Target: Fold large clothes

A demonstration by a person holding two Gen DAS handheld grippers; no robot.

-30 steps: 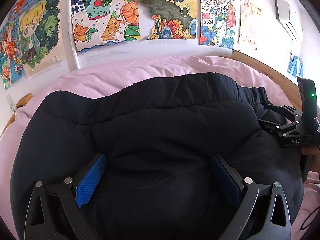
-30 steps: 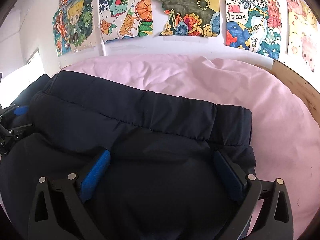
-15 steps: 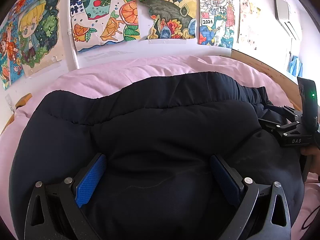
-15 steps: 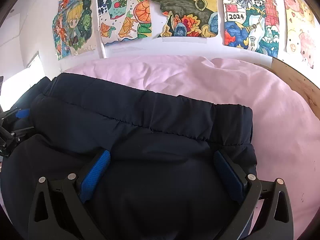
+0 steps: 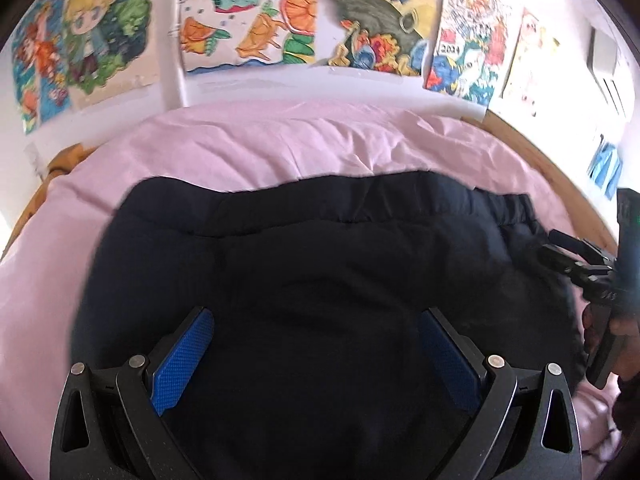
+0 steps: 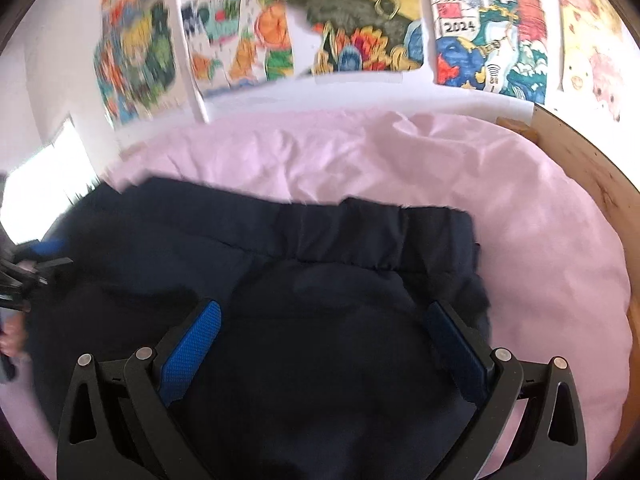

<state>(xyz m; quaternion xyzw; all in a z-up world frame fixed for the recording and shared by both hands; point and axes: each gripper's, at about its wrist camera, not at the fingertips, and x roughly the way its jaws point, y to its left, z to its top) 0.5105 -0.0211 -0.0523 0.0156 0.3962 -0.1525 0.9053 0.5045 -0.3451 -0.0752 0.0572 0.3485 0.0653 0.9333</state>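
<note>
A large dark navy padded garment [image 5: 320, 264] lies folded on the pink bed, its elastic hem at the far edge; it also fills the right wrist view [image 6: 304, 280]. My left gripper [image 5: 316, 320] is open, its blue pads spread wide over the near part of the garment. My right gripper [image 6: 322, 318] is open in the same way over the garment's right half. The right gripper also shows at the right edge of the left wrist view [image 5: 588, 268]. The left gripper shows blurred at the left edge of the right wrist view [image 6: 28, 272].
The pink bed sheet [image 5: 280, 148] surrounds the garment. A wooden bed frame [image 6: 592, 168] runs along the right side. A white wall with colourful drawings [image 5: 360, 24] stands behind the bed.
Both grippers have pulled back and up from the garment, which now looks smaller and lower in both views. More pink sheet shows beyond it. Both jaws stay open.
</note>
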